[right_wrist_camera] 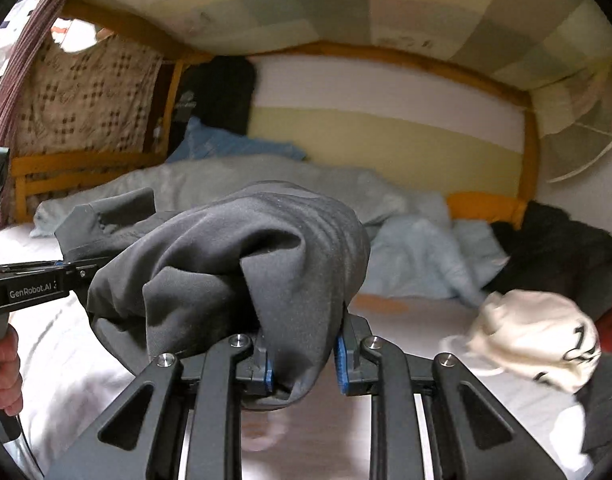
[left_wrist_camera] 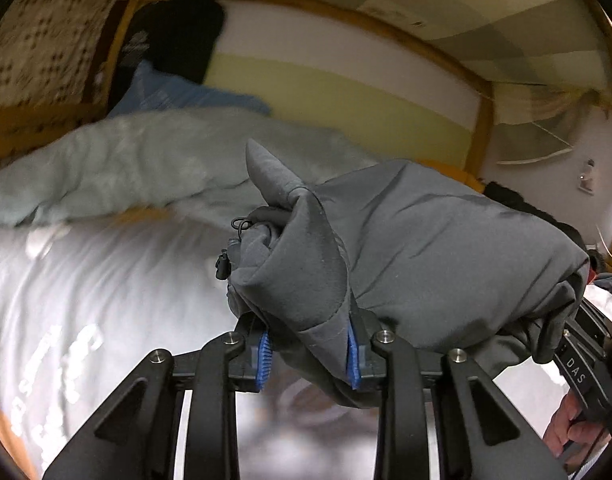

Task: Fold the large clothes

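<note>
currently both units carry one dark grey garment (left_wrist_camera: 438,248) above a bed w/ white sheet (left_wrist_camera: 105,300). left gripper (left_wrist_camera: 310,354): jaws part-closed, a fold of the grey fabric clamped btwn the blue pads (left_wrist_camera: 264,354); a pointed corner of the cloth sticks up above the jaws, and a small black drawcord toggle (left_wrist_camera: 222,268) hangs at the bunched edge. right gripper (right_wrist_camera: 305,364): jaws narrow, pinching a thick hanging fold of the same garment (right_wrist_camera: 241,256), cloth draped over the fingertips and bulging fwd. garment spans btwn the two units, clear of the sheet, sagging in the middle. in right wrist view the left unit's black body w/ printed label (right_wrist_camera: 29,292) sits at frame left, held by a bare hand (right_wrist_camera: 3,372); in left wrist view the right unit (left_wrist_camera: 586,364) sits at lower right, touching the garment's far end. on the bed behind: pale blue-grey quilt (left_wrist_camera: 145,168), blue cloth (right_wrist_camera: 233,144), black clothing by the headboard (right_wrist_camera: 221,92), cream garment w/ black print (right_wrist_camera: 538,344) at right, dark pile (right_wrist_camera: 558,252) beyond it. wooden frame (right_wrist_camera: 482,202) runs along the far side.
</note>
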Motion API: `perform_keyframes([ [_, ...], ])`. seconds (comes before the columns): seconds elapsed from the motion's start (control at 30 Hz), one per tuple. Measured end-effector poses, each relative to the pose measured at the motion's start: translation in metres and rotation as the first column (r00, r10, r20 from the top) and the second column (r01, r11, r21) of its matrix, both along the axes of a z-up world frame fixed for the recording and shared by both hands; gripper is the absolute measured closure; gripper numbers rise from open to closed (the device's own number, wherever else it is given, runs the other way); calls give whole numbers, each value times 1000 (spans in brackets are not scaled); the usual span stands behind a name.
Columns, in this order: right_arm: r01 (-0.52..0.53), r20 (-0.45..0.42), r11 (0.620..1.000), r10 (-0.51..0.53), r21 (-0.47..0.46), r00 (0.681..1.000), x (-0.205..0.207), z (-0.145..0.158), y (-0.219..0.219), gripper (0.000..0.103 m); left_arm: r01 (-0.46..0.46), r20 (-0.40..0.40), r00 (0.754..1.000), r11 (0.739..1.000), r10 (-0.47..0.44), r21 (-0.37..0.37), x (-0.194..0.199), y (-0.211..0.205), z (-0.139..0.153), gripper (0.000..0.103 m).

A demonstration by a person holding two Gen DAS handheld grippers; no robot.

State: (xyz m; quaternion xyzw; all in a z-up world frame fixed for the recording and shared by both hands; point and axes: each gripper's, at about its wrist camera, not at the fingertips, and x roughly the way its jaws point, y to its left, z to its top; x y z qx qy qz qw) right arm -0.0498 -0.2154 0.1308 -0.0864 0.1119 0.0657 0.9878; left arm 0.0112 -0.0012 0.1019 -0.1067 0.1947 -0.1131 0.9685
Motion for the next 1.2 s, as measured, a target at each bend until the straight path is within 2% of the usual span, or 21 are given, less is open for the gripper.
perform_keyframes([
  [0.1,53,42,999,-53,1,998,4,19,-37,79,72,49,996,997,-73,16,22,-37,22,76],
  [0.2,126,104,992,-128,28,986,8,39,-86,79,186,117,975,982,-187,19,48,-77,37,76],
  [0.27,175,146,984,-176,16,974,15,49,-116,79,216,157,963,976,-219,39,61,-112,47,76],
  [0.33,229,185,973,-227,11,956,21,58,-149,79,265,216,938,962,-272,61,82,-154,59,76],
  [0.43,320,248,947,-314,16,917,35,70,-207,79,349,274,897,936,-348,47,111,-212,75,76],
  [0.53,426,301,904,-412,21,860,46,74,-269,79,449,364,827,893,-429,31,138,-276,80,75],
  [0.6,502,308,864,-489,44,816,55,68,-309,79,496,365,800,867,-476,43,157,-322,72,75],
  [0.63,537,293,842,-526,52,798,59,61,-328,79,507,350,798,860,-491,51,167,-343,65,75],
  [0.7,603,208,795,-602,64,771,80,37,-365,79,538,249,808,841,-535,59,196,-388,33,74],
  [0.73,630,134,773,-634,70,762,91,23,-383,79,548,179,816,834,-549,61,207,-402,14,74],
  [0.8,684,-116,726,-675,71,728,119,-19,-421,79,570,-24,822,818,-570,77,229,-433,-36,70],
  [0.83,698,-195,710,-674,97,713,123,-34,-434,78,577,-35,817,811,-576,96,228,-437,-47,69],
  [0.87,689,-191,708,-663,156,724,117,-37,-439,78,562,22,819,811,-573,162,218,-434,-50,68],
  [0.9,670,-165,723,-650,169,742,113,-31,-434,77,554,36,818,804,-574,218,212,-430,-49,68],
  [0.93,668,-151,733,-651,128,744,115,-26,-427,77,561,16,816,797,-578,225,215,-426,-46,68],
  [1.0,686,-103,727,-681,19,725,122,-26,-410,77,589,-35,806,794,-591,153,231,-420,-41,65],
  [1.03,696,-96,718,-692,9,716,125,-28,-409,77,601,-41,797,786,-602,141,234,-420,-38,64],
  [1.1,700,-114,712,-692,53,713,121,-33,-412,77,603,-3,790,776,-613,185,226,-429,-36,61],
  [1.13,703,-128,709,-692,65,710,119,-30,-412,71,592,21,793,777,-609,213,219,-428,-34,59],
  [1.17,709,-142,701,-696,73,703,115,-29,-412,65,564,39,807,790,-589,240,212,-426,-31,46],
  [1.2,723,-157,687,-707,80,689,110,-28,-415,51,519,65,832,813,-552,265,204,-422,-28,22],
])
